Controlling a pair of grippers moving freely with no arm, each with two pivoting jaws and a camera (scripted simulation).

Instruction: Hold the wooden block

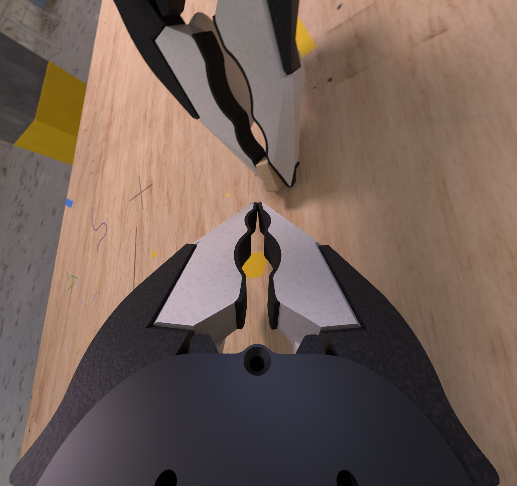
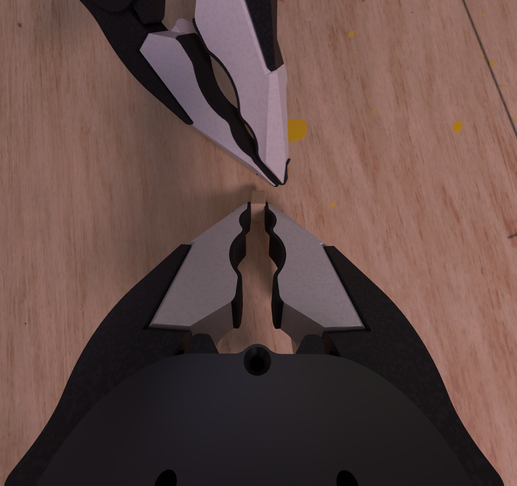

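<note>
The right gripper [image 2: 258, 206] has its jaws clamped on the block [image 2: 257, 202] at their very tips, the block low over or touching the bench [image 2: 391, 220]. The left gripper [image 1: 257, 205], jaws pressed together and empty, sits just off the block at its 12 o'clock in the right wrist view. The bite looks shallow; keep steady pressure, avoid twisting, and keep the left tips clear.

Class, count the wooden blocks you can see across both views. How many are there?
1. The block sits pinched at the tips of the right tongs, just in front of the shut left tongs. Others could be hidden behind the tongs.
</note>
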